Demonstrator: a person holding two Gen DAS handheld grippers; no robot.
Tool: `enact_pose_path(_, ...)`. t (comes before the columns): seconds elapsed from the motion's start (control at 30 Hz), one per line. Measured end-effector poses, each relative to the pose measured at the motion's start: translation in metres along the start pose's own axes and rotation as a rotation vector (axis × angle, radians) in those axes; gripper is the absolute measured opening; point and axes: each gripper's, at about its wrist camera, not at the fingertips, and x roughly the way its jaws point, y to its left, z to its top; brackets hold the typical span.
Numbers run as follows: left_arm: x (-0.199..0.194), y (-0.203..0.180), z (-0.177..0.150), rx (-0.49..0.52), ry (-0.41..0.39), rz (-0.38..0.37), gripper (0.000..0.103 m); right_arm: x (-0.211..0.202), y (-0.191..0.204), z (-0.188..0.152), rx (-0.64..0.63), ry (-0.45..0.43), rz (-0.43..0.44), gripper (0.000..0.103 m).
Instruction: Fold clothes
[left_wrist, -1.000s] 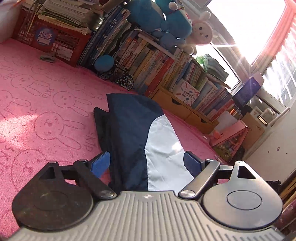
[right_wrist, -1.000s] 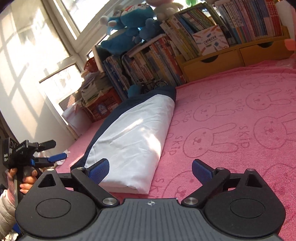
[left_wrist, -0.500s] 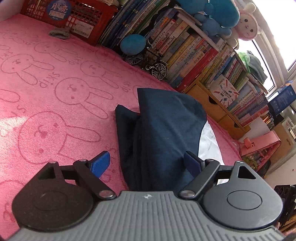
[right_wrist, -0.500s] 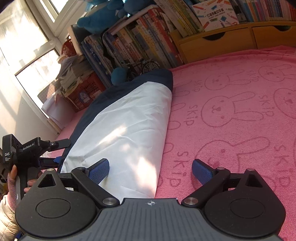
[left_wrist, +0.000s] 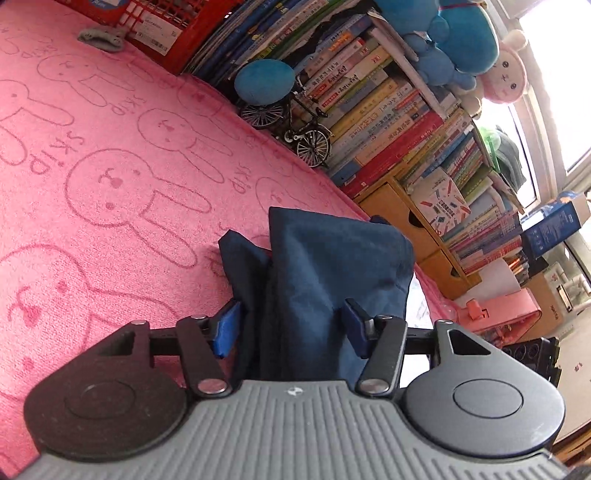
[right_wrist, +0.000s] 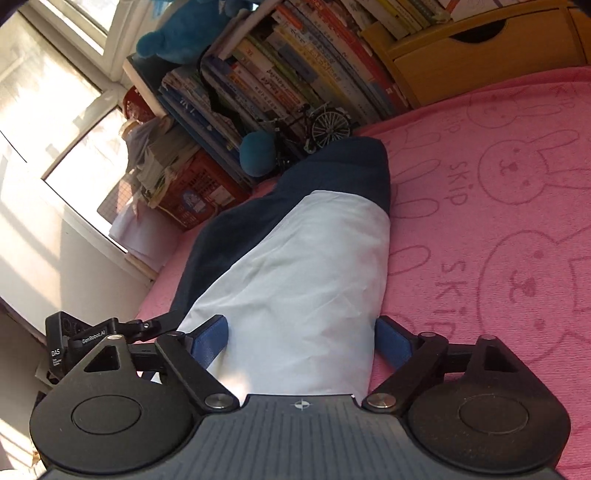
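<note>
Pretty cozy room from where I'm sitting. The whole surface is a pink blanket (left_wrist: 110, 155) printed with bunny outlines and "SKIP". Along the back, rows of books (left_wrist: 384, 122) lean against each other, with yellow wooden drawers (right_wrist: 480, 48) under them and a red plastic crate (right_wrist: 199, 188) stuffed with papers. A little model bicycle (left_wrist: 295, 125) is parked in front, blue plush toys (left_wrist: 450, 33) and a pink-white one (left_wrist: 509, 77) on top. Strong sun blasts through the windows (right_wrist: 55, 85); outside is washed out, can't tell what's there.
</note>
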Motion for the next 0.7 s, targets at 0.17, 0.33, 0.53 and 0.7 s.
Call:
enact_pose_path(0.17, 0.023, -0.028, 0.012, 0.117, 0.034, -0.046, 0.047, -0.031, 0.000, 0.001, 0.065, -0.076, 0.011, 0.071)
enact_pose_path(0.33, 0.058, -0.050, 0.018, 0.179, 0.039, -0.064, 0.048, -0.054, -0.003, 0.008, 0.035, -0.113, -0.142, 0.072)
enact_pose_path(0.53, 0.051, -0.049, 0.011, 0.306, -0.052, 0.152, 0.065, -0.064, 0.000, -0.002, -0.088, -0.187, -0.368, 0.080)
enact_pose_path(0.7, 0.007, -0.050, -0.008, 0.404, -0.101, 0.250, 0.070, -0.087, 0.021, -0.023, -0.240, -0.207, -0.377, 0.089)
